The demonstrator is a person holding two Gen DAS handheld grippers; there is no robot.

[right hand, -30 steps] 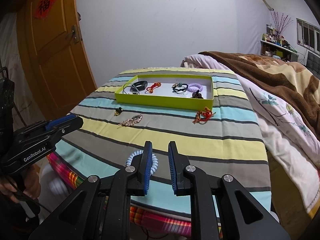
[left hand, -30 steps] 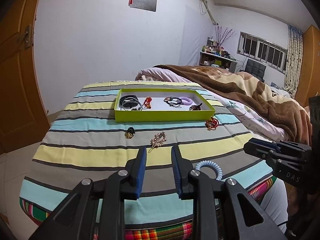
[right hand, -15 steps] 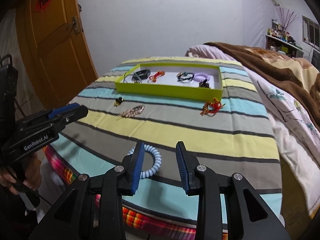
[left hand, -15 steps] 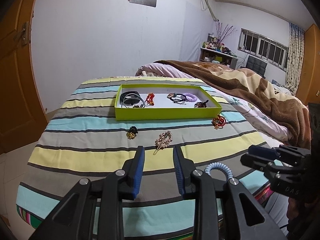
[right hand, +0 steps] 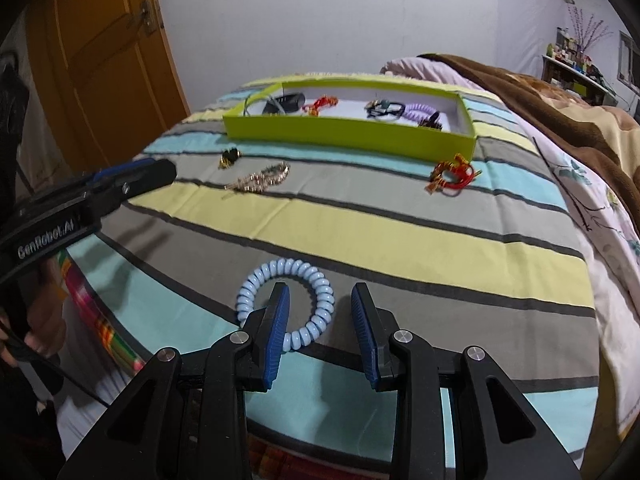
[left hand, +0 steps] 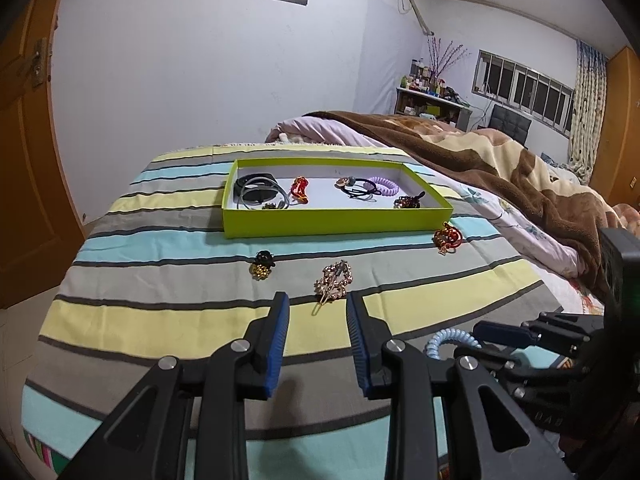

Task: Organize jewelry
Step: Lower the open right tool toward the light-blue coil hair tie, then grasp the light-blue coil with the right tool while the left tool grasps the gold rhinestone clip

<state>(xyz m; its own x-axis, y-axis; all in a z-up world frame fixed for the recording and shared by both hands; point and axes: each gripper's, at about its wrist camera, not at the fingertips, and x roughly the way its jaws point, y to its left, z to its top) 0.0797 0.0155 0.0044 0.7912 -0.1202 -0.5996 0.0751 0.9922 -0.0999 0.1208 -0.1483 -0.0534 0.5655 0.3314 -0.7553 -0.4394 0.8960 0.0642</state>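
Note:
A green tray [left hand: 336, 222] [right hand: 348, 134] on the striped bed cover holds several hair ties and bracelets. Loose on the cover lie a gold hair clip [left hand: 334, 280] [right hand: 262, 178], a small black-gold piece [left hand: 262, 266] [right hand: 229, 157], a red knot bracelet [left hand: 447, 237] [right hand: 454, 172] and a light blue spiral hair tie [right hand: 286, 300] [left hand: 444, 340]. My right gripper [right hand: 318, 312] is open, low over the blue tie, its left finger over the ring. My left gripper [left hand: 316, 320] is open and empty, just short of the gold clip.
A brown blanket [left hand: 500, 168] and floral sheet lie to the right of the cover. An orange door [right hand: 100, 60] stands at the left. The cover's near edge drops off just below both grippers.
My right gripper has opened wider and moved forward and down onto the blue spiral tie. My left gripper has moved closer to the gold clip.

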